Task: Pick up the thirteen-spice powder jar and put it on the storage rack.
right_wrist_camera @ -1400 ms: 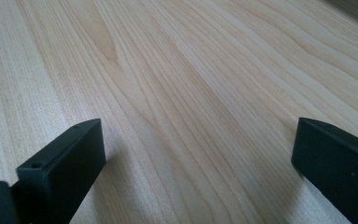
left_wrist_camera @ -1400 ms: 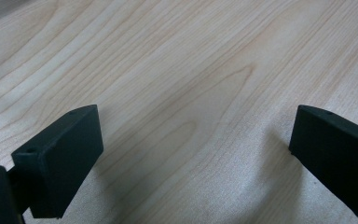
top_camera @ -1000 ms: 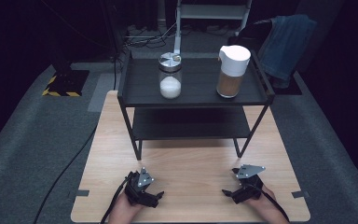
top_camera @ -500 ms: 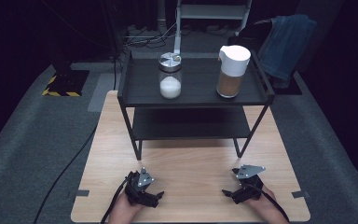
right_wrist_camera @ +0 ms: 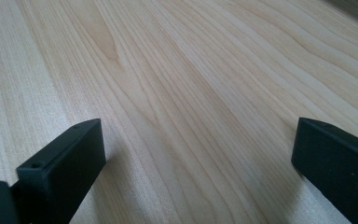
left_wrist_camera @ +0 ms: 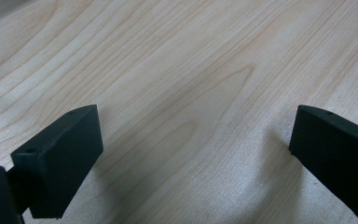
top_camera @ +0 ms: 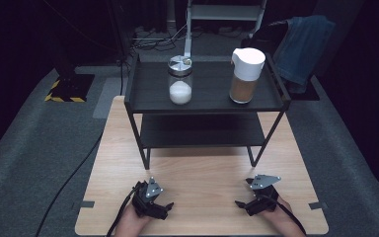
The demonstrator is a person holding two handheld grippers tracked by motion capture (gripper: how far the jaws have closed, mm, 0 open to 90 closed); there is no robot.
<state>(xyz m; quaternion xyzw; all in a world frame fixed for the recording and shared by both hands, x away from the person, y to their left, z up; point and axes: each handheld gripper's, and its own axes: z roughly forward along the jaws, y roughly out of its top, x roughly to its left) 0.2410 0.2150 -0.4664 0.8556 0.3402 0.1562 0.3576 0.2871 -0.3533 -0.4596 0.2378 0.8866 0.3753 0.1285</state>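
Observation:
My left gripper rests on the wooden table near its front edge, left of centre, held by a hand. My right gripper rests near the front edge at the right, also in a hand. In the left gripper view the gripper is open, its black jaws wide apart over bare wood. The right gripper view has its gripper open the same way, with nothing between the jaws. A glass jar half full of white powder and a white-lidded container of brown powder stand on the black shelf's top tray.
The black two-tier shelf stands across the back half of the table, its legs reaching mid-table. A black cable runs over the grey floor at the left. A blue cloth hangs behind the shelf at the right.

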